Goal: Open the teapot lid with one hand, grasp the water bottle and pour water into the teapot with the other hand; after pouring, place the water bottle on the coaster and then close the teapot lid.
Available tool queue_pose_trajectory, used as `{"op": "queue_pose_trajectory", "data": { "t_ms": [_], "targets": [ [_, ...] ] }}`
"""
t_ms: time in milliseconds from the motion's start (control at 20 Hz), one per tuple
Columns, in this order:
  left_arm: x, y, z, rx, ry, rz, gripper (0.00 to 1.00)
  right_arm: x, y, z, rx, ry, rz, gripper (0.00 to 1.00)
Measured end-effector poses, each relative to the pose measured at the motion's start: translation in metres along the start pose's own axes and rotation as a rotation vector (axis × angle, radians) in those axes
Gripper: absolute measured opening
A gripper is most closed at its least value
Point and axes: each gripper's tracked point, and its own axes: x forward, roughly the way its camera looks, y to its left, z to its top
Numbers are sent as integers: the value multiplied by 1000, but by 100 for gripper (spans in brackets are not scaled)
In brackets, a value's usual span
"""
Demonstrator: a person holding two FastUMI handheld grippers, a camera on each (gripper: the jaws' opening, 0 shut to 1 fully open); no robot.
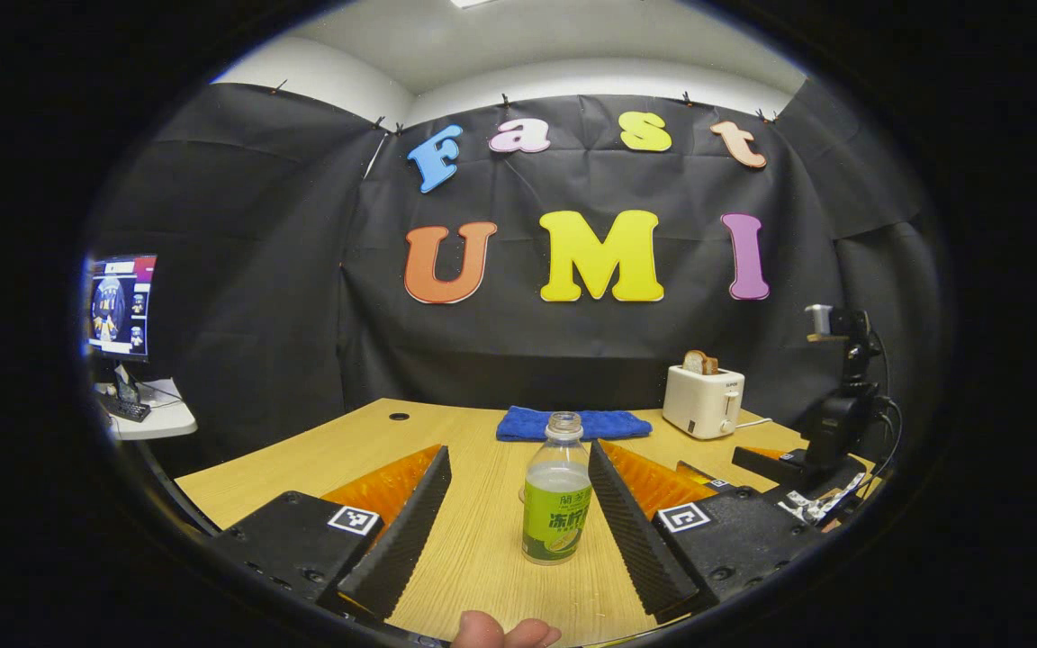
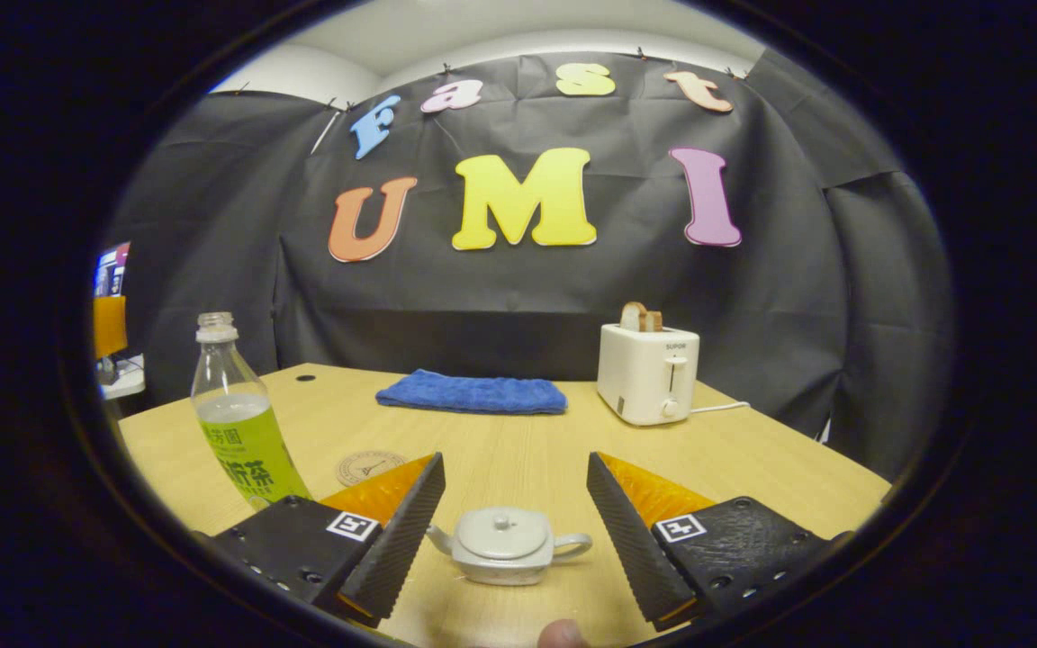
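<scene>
In the left gripper view, the left gripper (image 1: 518, 504) has its two fingers spread wide, holding nothing. The uncapped water bottle (image 1: 556, 490) stands upright on the wooden table (image 1: 320, 459) between them, nearer the finger at 3 o'clock but not touching either. A fingertip (image 1: 505, 632) of the person's hand shows at 6 o'clock. Beyond the bottle, at 12 o'clock, lies a folded blue cloth (image 1: 572, 423); a white toaster (image 1: 703, 400) with bread in it sits toward 2 o'clock.

In the right gripper view, the right gripper (image 2: 516, 513) is likewise wide open and empty. The small grey teapot (image 2: 508, 544) sits between its fingers — lid (image 2: 502, 531) on, spout toward 9 o'clock, handle toward 3 o'clock. The round coaster (image 2: 370, 467) lies at 10 o'clock from the teapot, the bottle standing further out toward 9 o'clock.
</scene>
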Motion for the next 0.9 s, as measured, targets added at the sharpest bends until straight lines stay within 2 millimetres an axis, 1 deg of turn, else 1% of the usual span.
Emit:
{"op": "queue_pose_trajectory", "data": {
  "t_ms": [50, 150, 200, 250, 350, 400, 450, 500, 550, 600, 650, 750, 900],
  "targets": [
    [0, 1, 0, 1, 1, 1, 96, 4, 3, -4, -1, 16, 7, 98],
    [2, 3, -2, -3, 3, 2, 96, 10, 5, -9, -8, 33, 11, 93],
    [3, 4, -2, -5, 4, 3, 96, 11, 7, -9, -11, 36, 15, 81],
    [3, 5, -2, -6, 6, 4, 96, 14, 9, -11, -14, 41, 25, 77],
    [3, 7, -2, -12, 10, 5, 96, 16, 7, -12, -18, 50, 12, 68],
    [3, 7, -3, -15, 11, 4, 96, 18, 8, -14, -17, 55, 16, 55],
    [3, 7, -3, -16, 11, 4, 96, 20, 5, -15, -19, 62, 3, 55],
    [4, 7, -3, -16, 10, 5, 96, 22, 4, -18, -15, 68, -5, 36],
    [5, 8, -3, -15, 10, 6, 96, 23, 4, -21, -7, 82, -1, 30],
    [5, 8, -3, -17, 9, 6, 96, 24, 5, -24, 0, 93, 4, 18],
    [5, 8, -4, -19, 11, 5, 96, 24, 9, -22, 0, 81, 19, 19],
    [4, 8, -4, -19, 13, 5, 96, 24, 7, -23, -6, 92, 7, 2],
    [4, 7, -4, -20, 14, 1, 96, 23, 7, -23, -17, 90, 16, 3]
  ]
}}
